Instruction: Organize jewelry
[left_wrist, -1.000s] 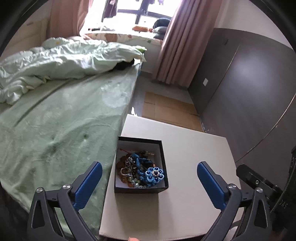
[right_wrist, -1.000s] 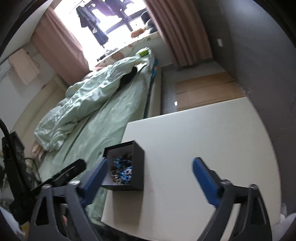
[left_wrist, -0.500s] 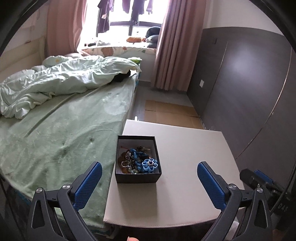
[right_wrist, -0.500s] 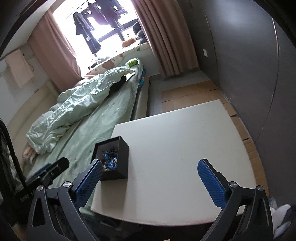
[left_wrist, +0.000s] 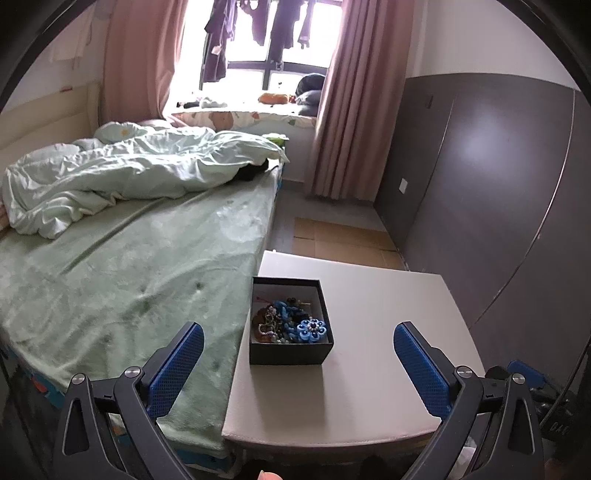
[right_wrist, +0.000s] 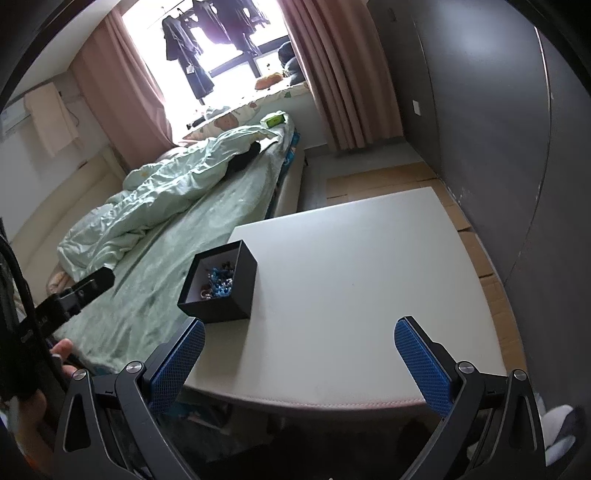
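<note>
A black open box (left_wrist: 290, 351) stands on the left part of the white table (left_wrist: 369, 387). It holds a heap of jewelry (left_wrist: 286, 325) with a blue flower piece (left_wrist: 312, 329) on top. The box also shows in the right wrist view (right_wrist: 236, 295), left of centre. My left gripper (left_wrist: 297, 365) is open and empty, held back from the table's near edge, in line with the box. My right gripper (right_wrist: 299, 360) is open and empty above the near edge, to the right of the box.
A bed with a green sheet (left_wrist: 129, 280) and a crumpled duvet (left_wrist: 122, 177) lies against the table's left side. A dark wardrobe wall (left_wrist: 498, 192) runs along the right. Cardboard (left_wrist: 340, 240) covers the floor beyond the table.
Both grippers have drawn back and risen from the table, so the box looks smaller and farther. Both stay open and empty. The box has not moved.
</note>
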